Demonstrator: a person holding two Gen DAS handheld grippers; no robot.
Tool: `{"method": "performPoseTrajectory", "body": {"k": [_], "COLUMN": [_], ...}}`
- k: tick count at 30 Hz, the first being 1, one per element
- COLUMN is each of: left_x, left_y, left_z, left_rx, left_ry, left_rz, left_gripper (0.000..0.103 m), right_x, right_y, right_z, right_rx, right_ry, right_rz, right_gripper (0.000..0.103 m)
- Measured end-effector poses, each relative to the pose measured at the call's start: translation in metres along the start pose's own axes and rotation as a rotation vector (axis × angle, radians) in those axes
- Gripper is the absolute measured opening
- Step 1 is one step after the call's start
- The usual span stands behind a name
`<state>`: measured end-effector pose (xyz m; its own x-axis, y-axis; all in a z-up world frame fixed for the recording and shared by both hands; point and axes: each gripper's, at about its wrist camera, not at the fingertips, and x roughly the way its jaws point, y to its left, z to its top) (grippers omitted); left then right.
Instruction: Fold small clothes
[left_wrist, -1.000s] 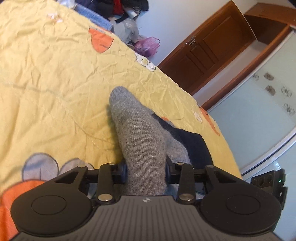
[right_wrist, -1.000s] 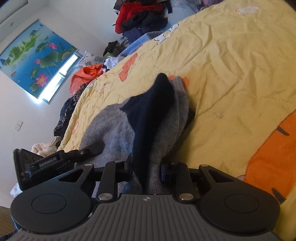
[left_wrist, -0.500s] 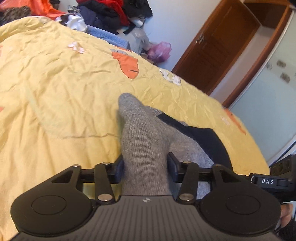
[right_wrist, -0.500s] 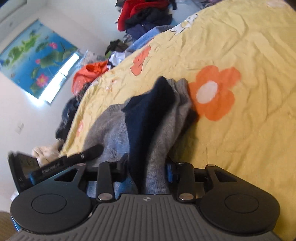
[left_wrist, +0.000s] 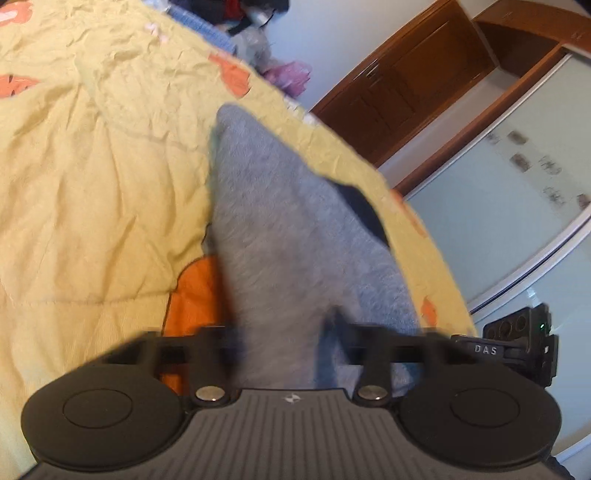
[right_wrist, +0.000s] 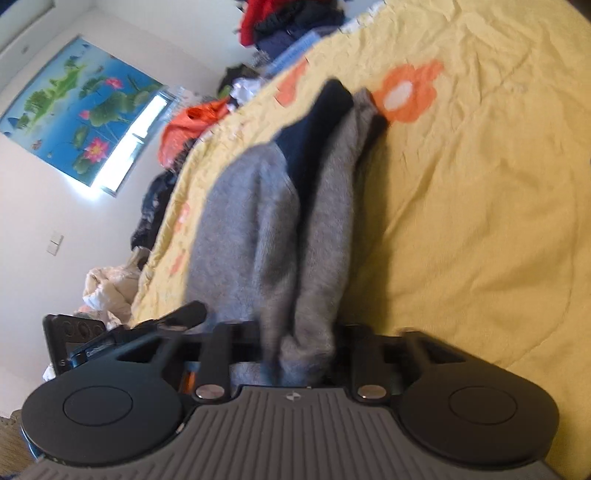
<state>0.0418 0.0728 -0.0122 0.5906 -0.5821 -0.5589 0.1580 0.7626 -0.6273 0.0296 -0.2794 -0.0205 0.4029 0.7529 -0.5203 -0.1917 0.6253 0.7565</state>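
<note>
Sock (left_wrist: 280, 236) lifted higher — both fingers (right_wrist: 218, 354) still clamped.

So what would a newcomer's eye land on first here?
The grey sock with its dark navy part, clamped by both the left gripper and the right gripper. Behind it spreads the yellow bedspread with an orange flower.

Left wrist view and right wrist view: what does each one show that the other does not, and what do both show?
Only the left wrist view shows the brown wooden door and frosted glass panel. Only the right wrist view shows the blue lotus picture, the bright window and the orange flower print. Both show the grey knitted sock with a dark navy end gripped over the yellow bedspread.
</note>
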Motion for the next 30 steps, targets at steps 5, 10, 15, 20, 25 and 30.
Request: {"method": "performPoseTrajectory", "body": {"k": [5, 10, 15, 20, 25, 30], "left_x": [-0.035, -0.070, -0.072, -0.057, -0.047, -0.071], "left_y": [-0.011, -0.013, 0.000, -0.004, -0.015, -0.023], "left_z": [-0.014, -0.052, -0.059, -0.055, -0.066, -0.075], "left_rx": [0.017, 0.096, 0.081, 0.028, 0.028, 0.039], "left_ry": [-0.045, -0.024, -0.020, 0.000, 0.027, 0.051], "left_rz": [0.012, 0.027, 0.034, -0.033, -0.011, -0.043], "left_gripper": [0.014, 0.016, 0.056, 0.067, 0.013, 0.010], "right_x": [-0.020, -0.042, -0.055, -0.053, -0.039, -0.057], "right_y": [0.021, 0.017, -0.003, -0.005, 0.014, 0.020], "right_z": [-0.013, -0.041, -0.058, -0.063, -0.068, -0.076], "right_rx": [-0.059, -0.083, 0.011, 0.043, -0.042, -0.093], "right_ry": [-0.007, 0.036, 0.014, 0.014, 0.062, 0.078], "right_rz": [0.017, 0.031, 0.074, 0.101, 0.042, 0.075], "right_gripper": [0.026, 0.028, 0.052, 0.050, 0.025, 0.024]}}
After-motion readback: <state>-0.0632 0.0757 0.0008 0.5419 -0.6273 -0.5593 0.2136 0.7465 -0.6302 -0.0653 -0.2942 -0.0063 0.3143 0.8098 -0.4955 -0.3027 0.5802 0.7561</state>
